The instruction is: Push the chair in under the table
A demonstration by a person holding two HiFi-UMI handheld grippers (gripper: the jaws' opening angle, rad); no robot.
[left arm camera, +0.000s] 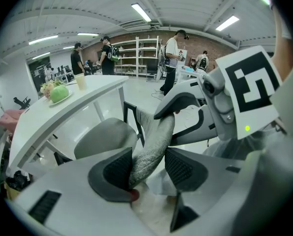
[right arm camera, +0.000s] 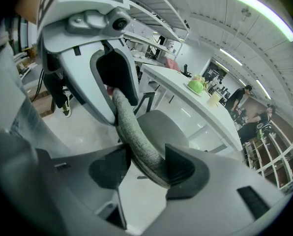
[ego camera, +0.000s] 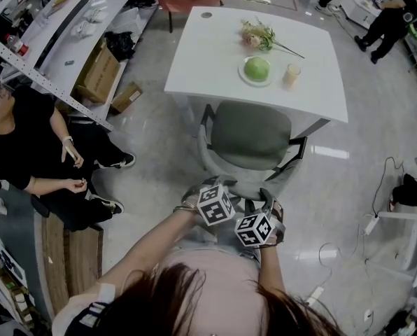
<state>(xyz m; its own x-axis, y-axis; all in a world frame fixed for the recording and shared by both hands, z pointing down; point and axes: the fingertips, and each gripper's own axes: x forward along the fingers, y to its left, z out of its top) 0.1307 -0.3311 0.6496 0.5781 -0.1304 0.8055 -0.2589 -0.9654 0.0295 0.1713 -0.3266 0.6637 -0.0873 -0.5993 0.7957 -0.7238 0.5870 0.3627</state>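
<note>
1. The table (ego camera: 194, 61) is the target. The chair has to slide squarely under the table's near edge.
2. The chair (ego camera: 250, 135) stands at the table's near side, with its seat front about at that edge and its backrest (left arm camera: 154, 146) on the side away from the table.
3. The left gripper (left arm camera: 149, 168) and right gripper (right arm camera: 146, 168) each clamp the backrest's top rim, just beside each other.
4. Push evenly with both grippers, straight toward the table, so the chair doesn't swivel.
5. Ease in gently, since a bump could jolt the plate (ego camera: 257, 70) and cup (ego camera: 291, 75) near the table's near edge.
</note>
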